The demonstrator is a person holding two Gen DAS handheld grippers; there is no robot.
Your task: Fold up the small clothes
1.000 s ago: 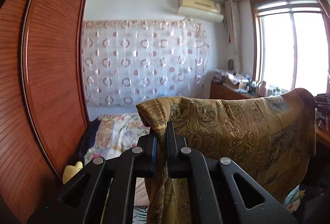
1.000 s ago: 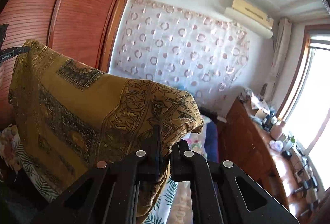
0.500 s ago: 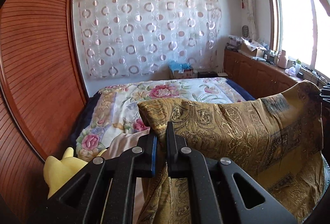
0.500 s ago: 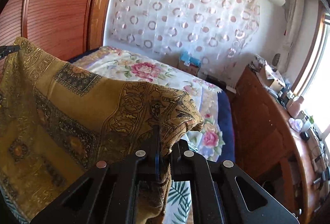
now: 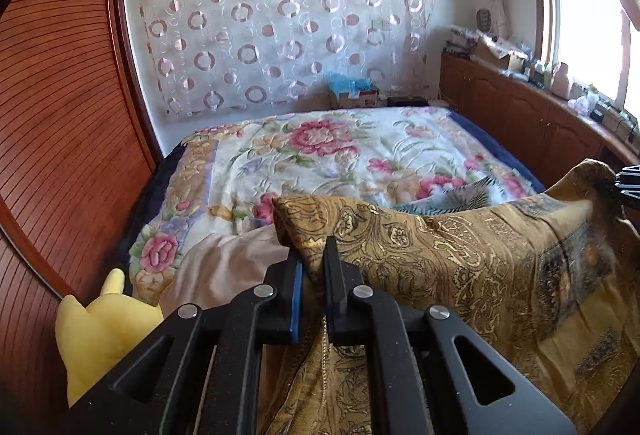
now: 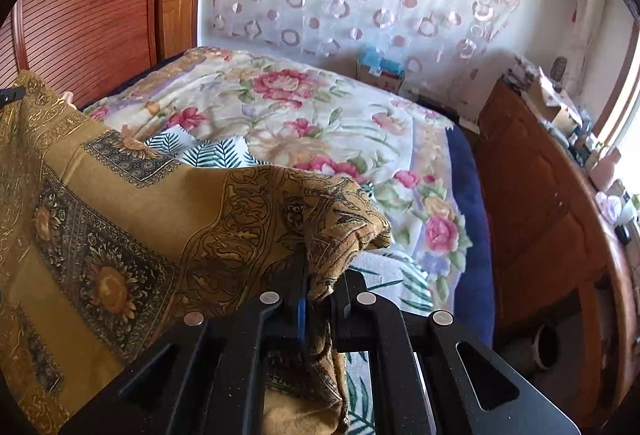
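A mustard-gold patterned cloth [image 5: 460, 267] with dark ornamental panels hangs stretched between my two grippers, above the near end of the bed. My left gripper [image 5: 313, 255] is shut on one top corner of it. My right gripper [image 6: 320, 275] is shut on the other top corner; the cloth [image 6: 120, 227] spreads away to the left there. The right gripper's tip shows at the right edge of the left wrist view [image 5: 630, 185]. The cloth's lower part drops out of sight below both views.
A bed with a floral quilt [image 5: 340, 159] lies ahead. A white cloth with a green leaf print [image 6: 216, 153] and a beige cloth [image 5: 224, 271] lie on it. A yellow plush toy [image 5: 96, 331] sits at left. A wooden wardrobe [image 5: 60, 115] stands left, low wooden cabinets [image 6: 540, 203] right.
Both grippers have tilted and moved downward with the cloth. The view has swung from the ceiling and wall to the bed. The cloth now hangs lower over the quilt.
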